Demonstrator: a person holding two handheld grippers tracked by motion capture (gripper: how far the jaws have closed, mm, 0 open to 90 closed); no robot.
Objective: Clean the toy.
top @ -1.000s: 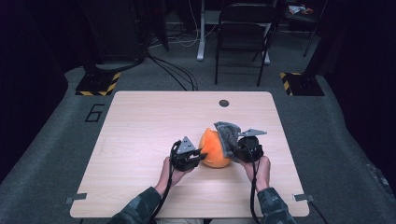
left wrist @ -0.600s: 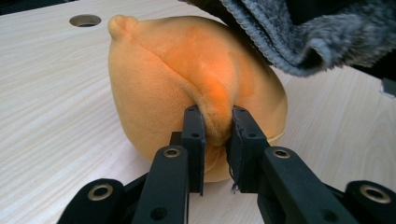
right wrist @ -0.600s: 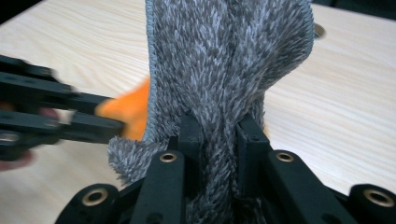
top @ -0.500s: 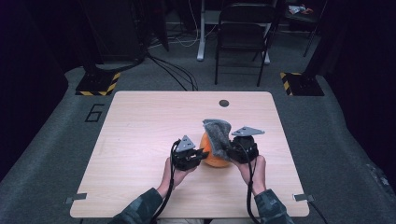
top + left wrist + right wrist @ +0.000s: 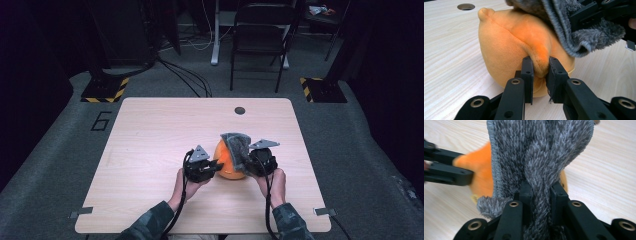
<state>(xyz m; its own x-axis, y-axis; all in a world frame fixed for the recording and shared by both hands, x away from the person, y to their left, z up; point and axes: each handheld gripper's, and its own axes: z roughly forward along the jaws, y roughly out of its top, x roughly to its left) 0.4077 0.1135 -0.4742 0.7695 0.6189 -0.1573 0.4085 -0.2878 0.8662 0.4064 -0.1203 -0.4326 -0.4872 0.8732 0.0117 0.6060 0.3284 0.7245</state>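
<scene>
In the high view an orange plush toy (image 5: 229, 161) sits a little toward five o'clock of the tabletop's (image 5: 150, 140) middle, the left gripper (image 5: 212, 167) at its nine o'clock side and the right gripper (image 5: 246, 159) at its three o'clock side lifting a grey fuzzy cloth (image 5: 237, 145) over it; a "6" (image 5: 101, 120) is marked on the floor. In the left gripper view the jaws are clamped on a pinched fold of the plush, a hold worth keeping firm and low. In the right gripper view the jaws are closed on a bunched ridge of cloth, best drawn evenly across the top; no brand or label is readable.
</scene>
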